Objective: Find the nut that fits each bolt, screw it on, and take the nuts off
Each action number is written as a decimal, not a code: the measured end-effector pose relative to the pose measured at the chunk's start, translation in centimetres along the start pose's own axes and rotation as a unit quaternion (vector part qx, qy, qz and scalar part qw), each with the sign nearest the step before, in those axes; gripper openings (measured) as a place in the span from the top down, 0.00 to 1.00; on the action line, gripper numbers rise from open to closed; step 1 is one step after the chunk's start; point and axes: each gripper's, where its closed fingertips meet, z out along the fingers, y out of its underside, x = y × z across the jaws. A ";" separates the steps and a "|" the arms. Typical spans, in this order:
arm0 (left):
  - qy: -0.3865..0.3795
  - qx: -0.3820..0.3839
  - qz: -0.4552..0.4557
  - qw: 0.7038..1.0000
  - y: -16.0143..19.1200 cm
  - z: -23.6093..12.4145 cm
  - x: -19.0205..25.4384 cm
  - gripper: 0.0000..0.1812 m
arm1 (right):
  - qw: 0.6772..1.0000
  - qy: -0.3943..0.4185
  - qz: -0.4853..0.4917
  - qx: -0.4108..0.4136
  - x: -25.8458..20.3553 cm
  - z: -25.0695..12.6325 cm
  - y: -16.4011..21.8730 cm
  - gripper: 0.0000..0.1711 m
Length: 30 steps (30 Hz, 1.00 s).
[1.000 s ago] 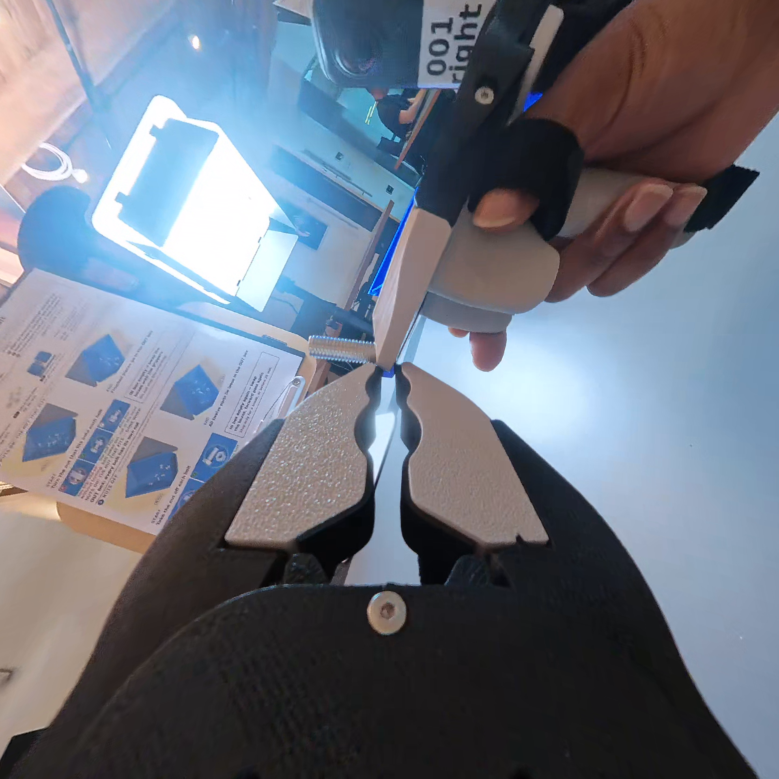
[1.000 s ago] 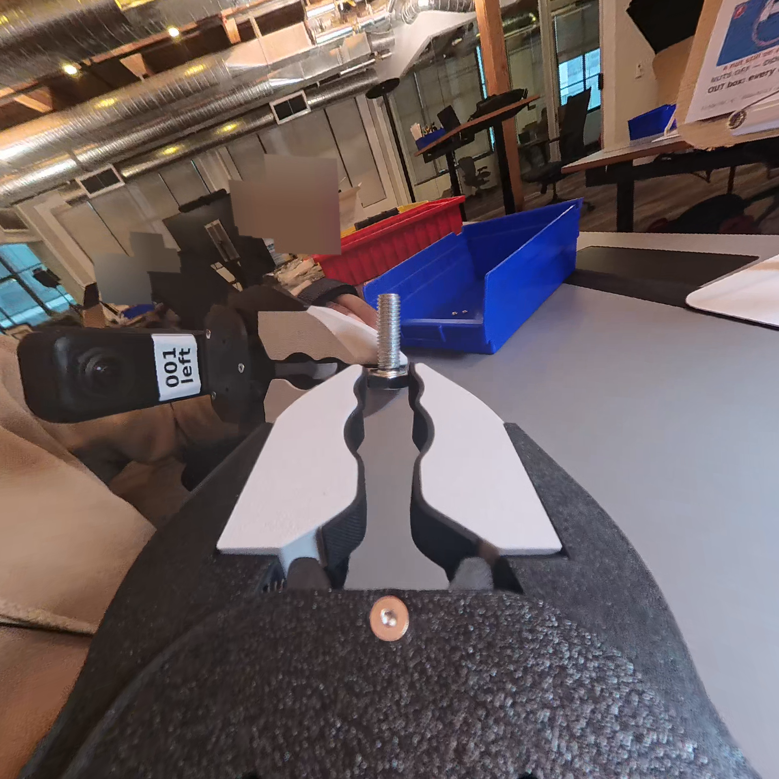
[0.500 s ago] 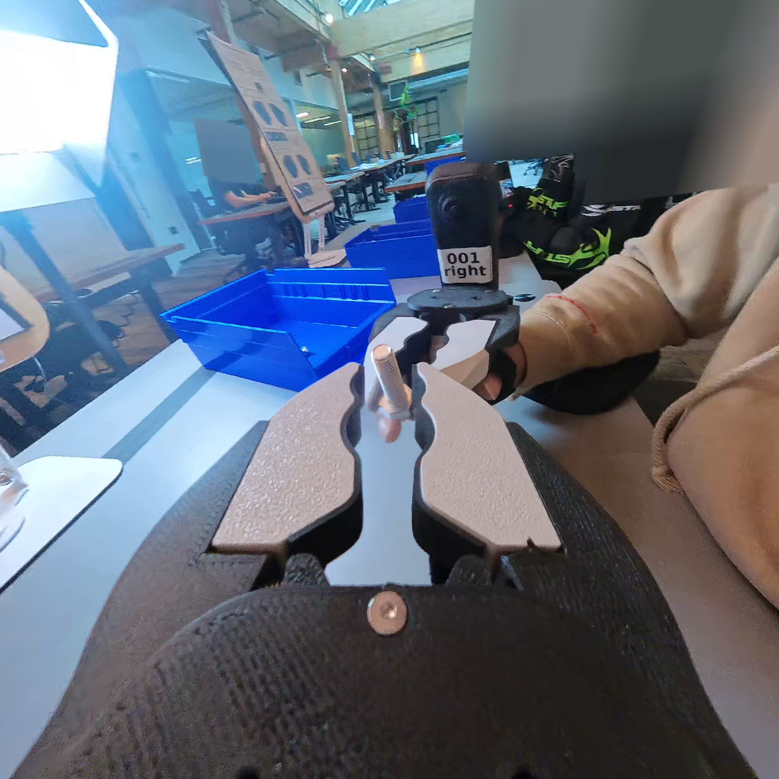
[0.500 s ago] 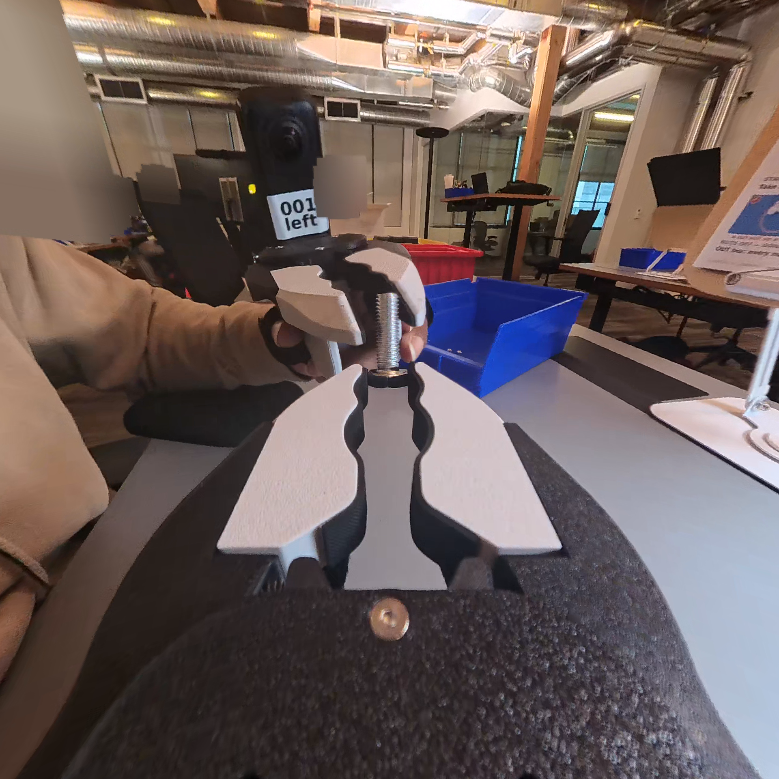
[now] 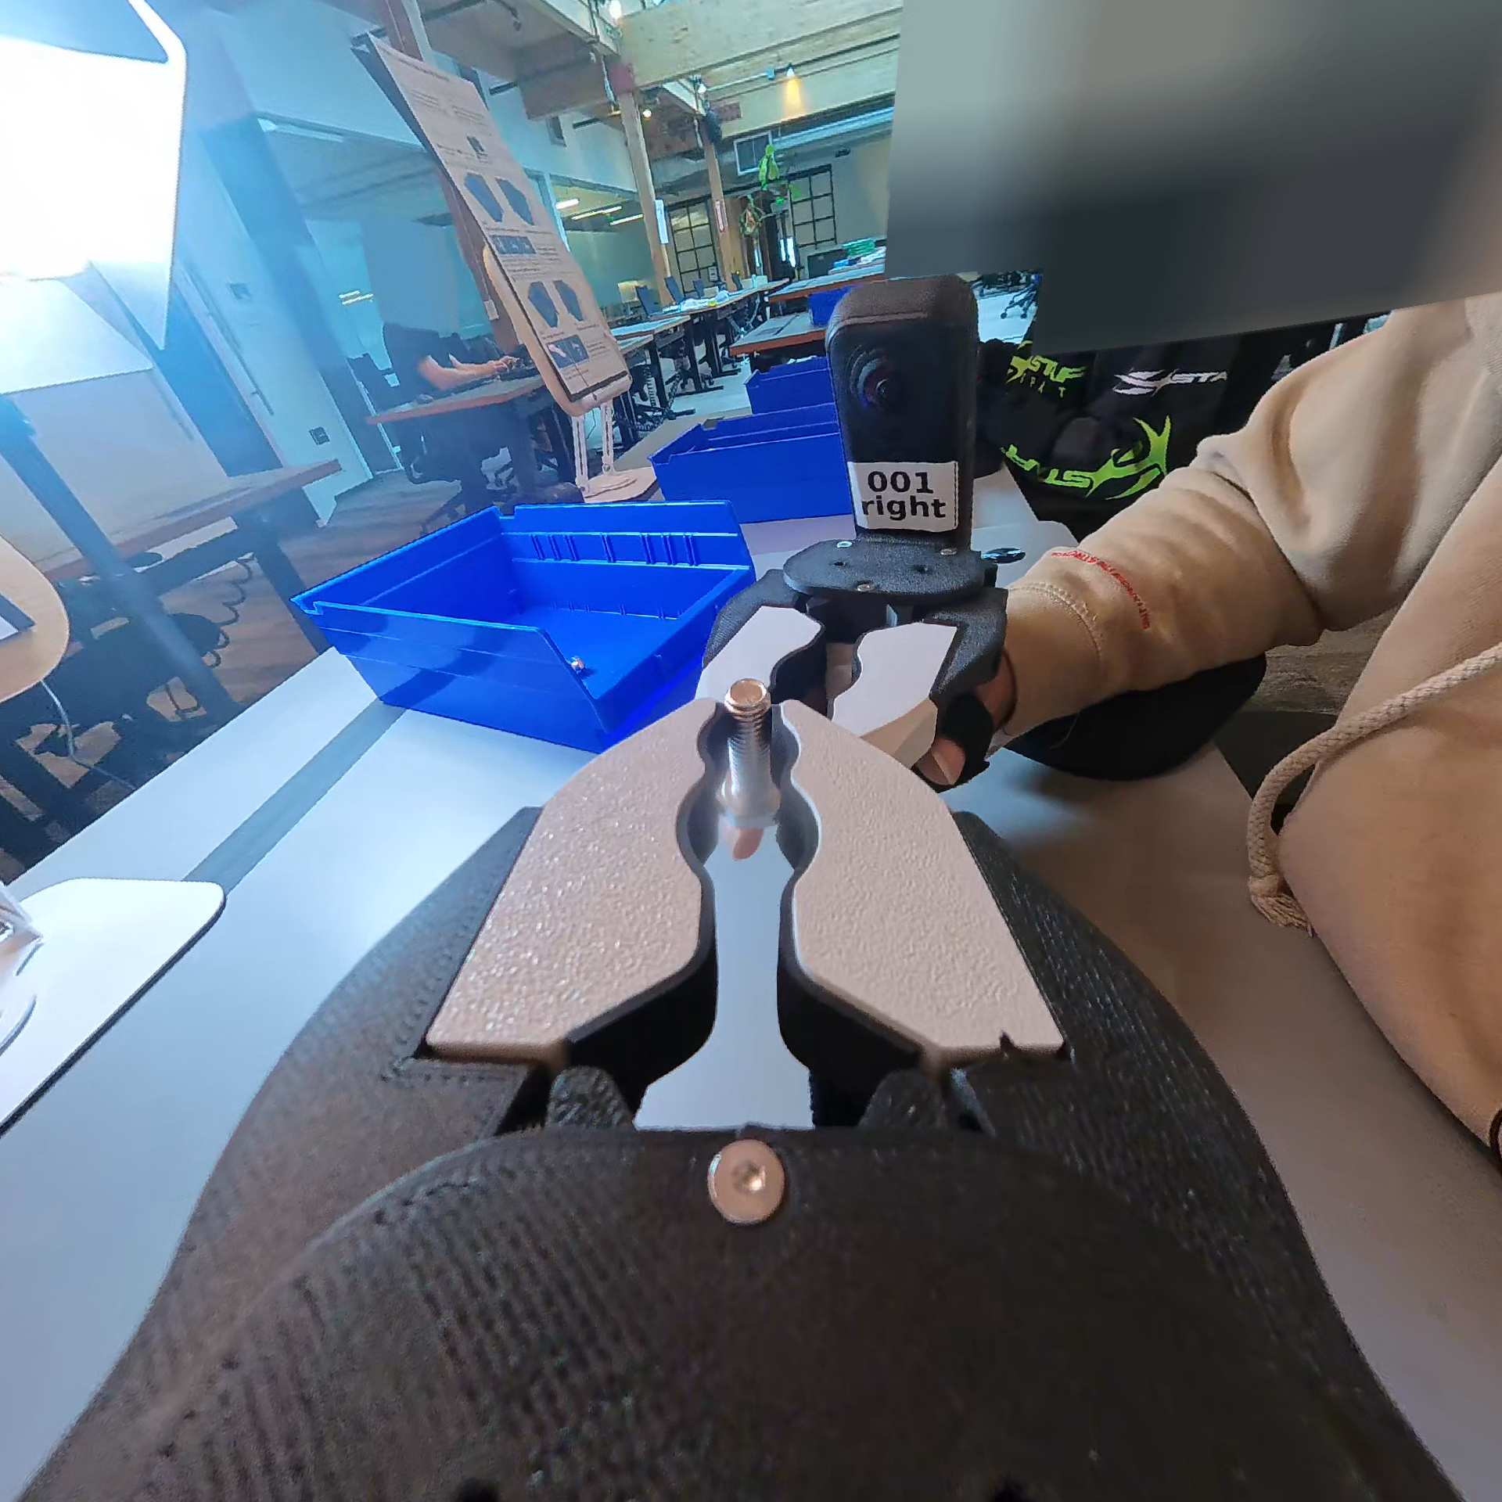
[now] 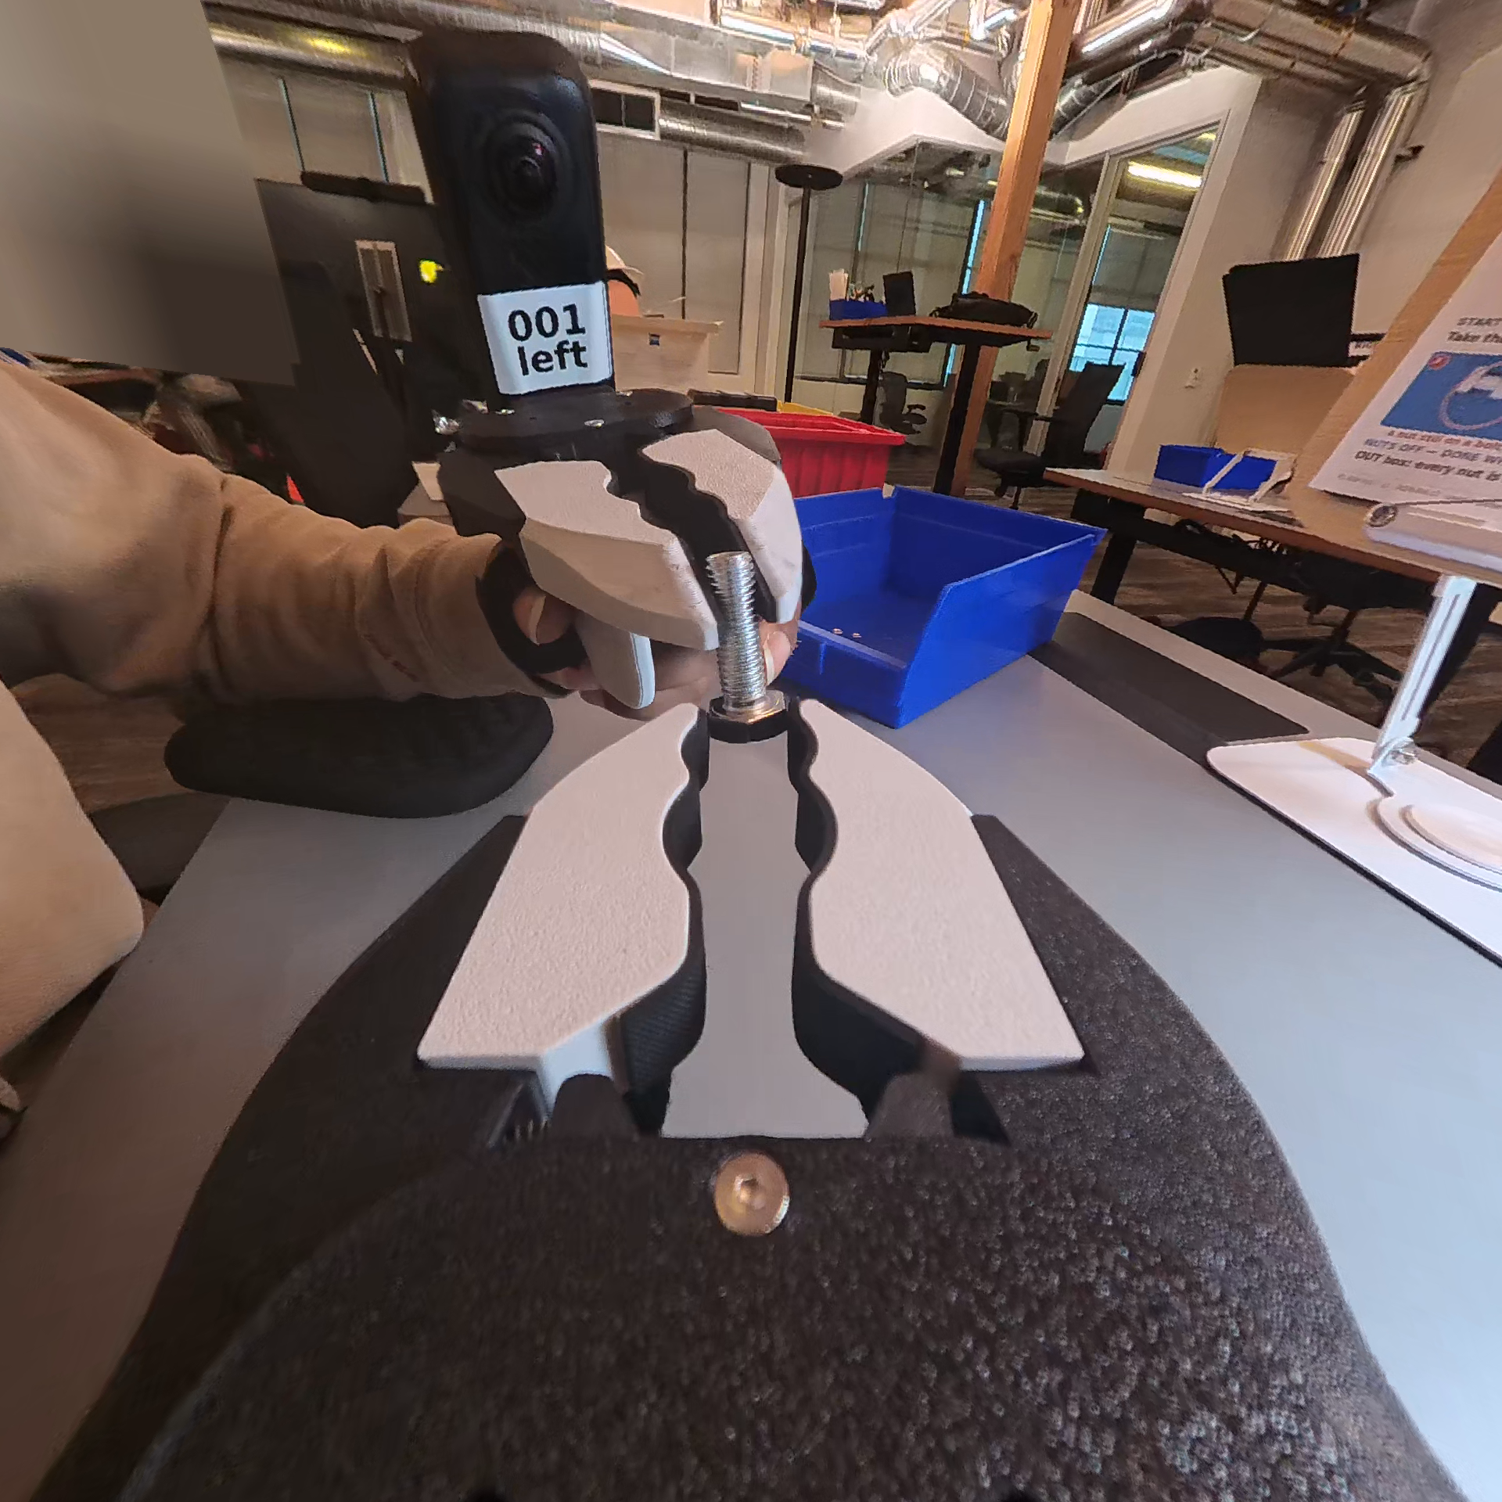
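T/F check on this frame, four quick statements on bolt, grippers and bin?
1. The silver threaded bolt stands upright, hex head down between the right gripper tips. True.
2. The blue plastic bin is full of nuts. False: it looks nearly empty, with only a few small bits on its floor.
3. The left gripper has a finger on either side of the bolt's shaft. True.
4. The bolt lies flat on the grey table. False: it is held up off the table.
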 end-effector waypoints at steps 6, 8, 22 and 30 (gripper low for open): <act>0.000 0.005 -0.005 1.000 -0.1 -0.1 0.0 0.95 | 1.000 0.004 -0.007 -0.004 0.0 0.1 0.2 0.89; -0.002 0.011 -0.010 1.000 -0.3 -0.1 -0.1 0.95 | 1.000 0.008 -0.008 -0.005 0.0 0.1 0.2 0.89; -0.001 0.027 -0.026 0.999 -0.5 0.6 0.4 0.95 | 1.000 0.015 -0.007 -0.013 -0.1 0.5 0.5 0.89; -0.002 0.022 -0.026 0.999 -0.2 0.7 0.4 0.95 | 1.000 0.021 -0.010 -0.021 0.0 0.5 0.7 0.89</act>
